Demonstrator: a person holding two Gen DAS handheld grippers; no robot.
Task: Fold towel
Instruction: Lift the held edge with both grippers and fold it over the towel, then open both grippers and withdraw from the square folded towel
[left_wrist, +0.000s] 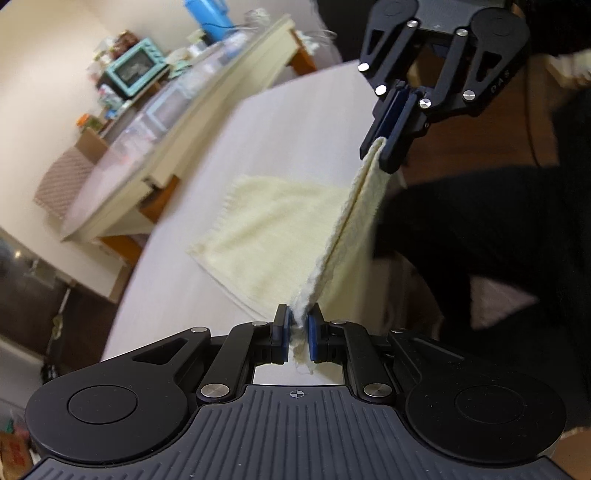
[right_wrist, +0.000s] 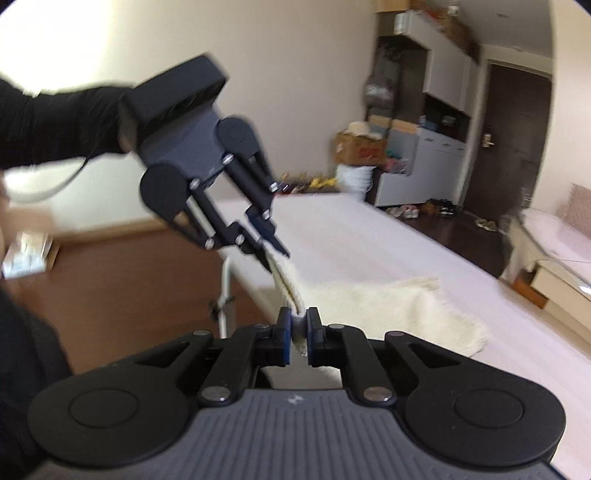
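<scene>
A pale yellow towel (left_wrist: 273, 229) lies partly on the white table (left_wrist: 295, 129), with one edge lifted and stretched taut between both grippers. At the bottom of the left wrist view, my left gripper (left_wrist: 299, 326) is shut on one corner of that edge. My right gripper (left_wrist: 380, 147) is shut on the other corner, higher up at the right. In the right wrist view, my right gripper (right_wrist: 299, 328) pinches the towel (right_wrist: 388, 306) and the left gripper (right_wrist: 273, 254) holds the raised edge up and to the left above the table (right_wrist: 351, 236).
A person's black sleeve (left_wrist: 480, 229) fills the right of the left wrist view. Beyond the table stands a low cream cabinet with a teal toaster oven (left_wrist: 135, 70). A cardboard box (right_wrist: 360, 149), grey cupboards, shoes and a dark door (right_wrist: 513, 147) lie past the table's far end.
</scene>
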